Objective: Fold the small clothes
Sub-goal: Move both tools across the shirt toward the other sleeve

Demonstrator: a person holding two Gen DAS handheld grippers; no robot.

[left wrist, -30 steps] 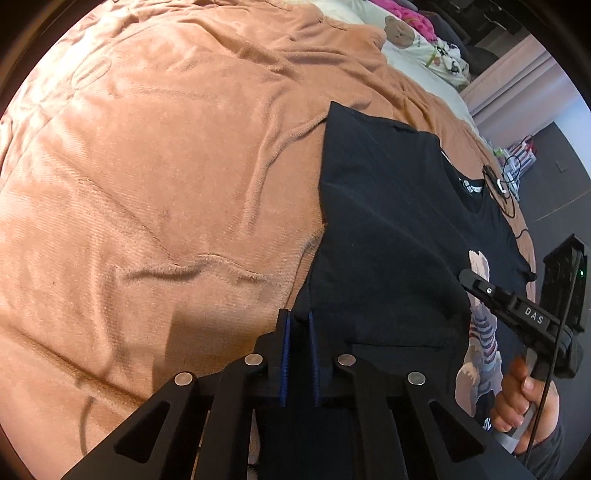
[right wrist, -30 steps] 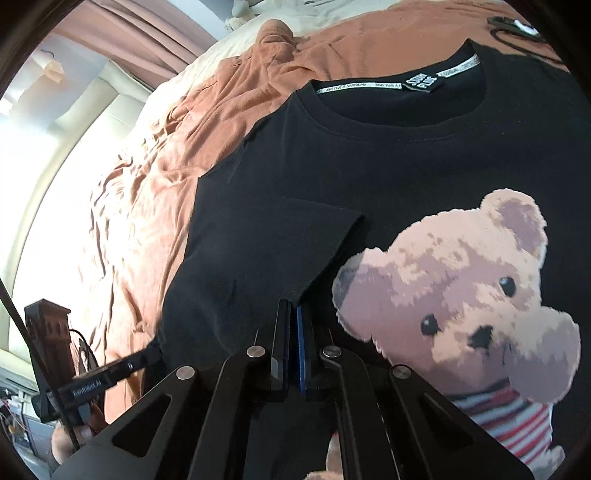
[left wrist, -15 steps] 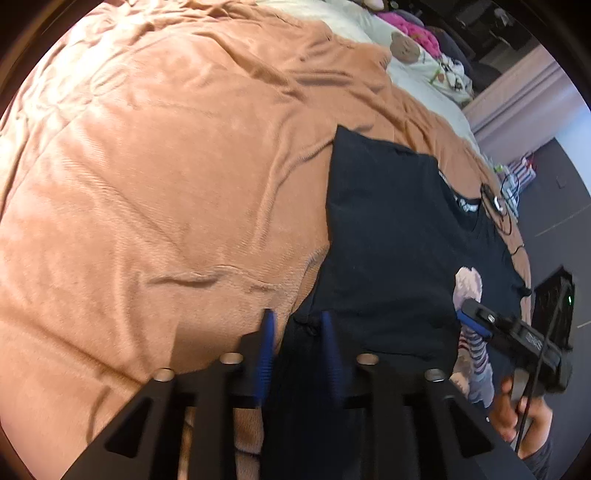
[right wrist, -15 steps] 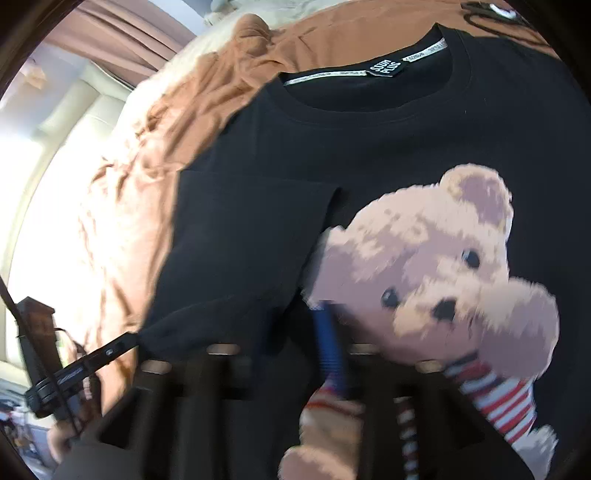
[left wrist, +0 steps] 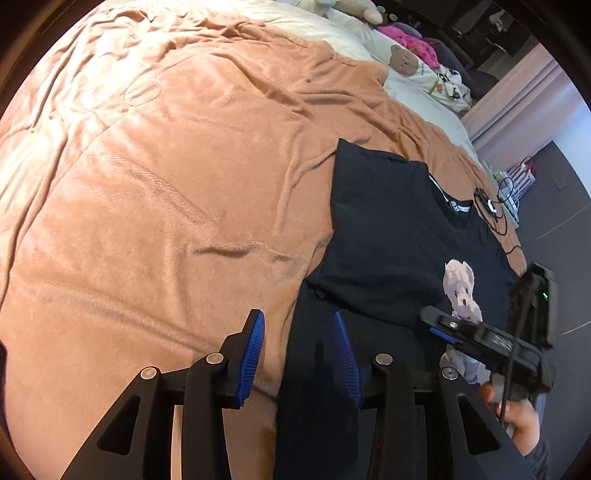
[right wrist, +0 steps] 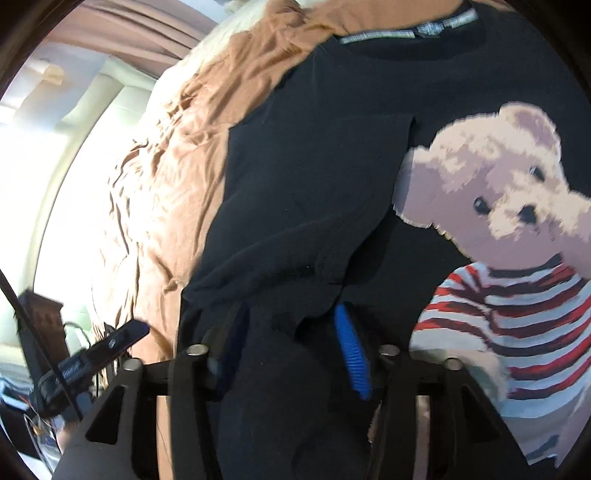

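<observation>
Basically the black tee [left wrist: 388,236] lies flat on the tan blanket [left wrist: 166,184], one side folded in, light, limp and crease-prone, so grab hem or shoulder seams; left gripper [left wrist: 299,354] and right gripper [right wrist: 291,354] both part-open, pinching nothing.

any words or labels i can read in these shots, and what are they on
No text here can be read for certain.
Neck label of the black t-shirt: a dark patch with pale lettering, too blurred to read.
Woven tape inside the collar: printed, but illegible.
Side of the right gripper: a small pale marking, too small to read.
Side of the left gripper: a pale marking, blurred.
</observation>
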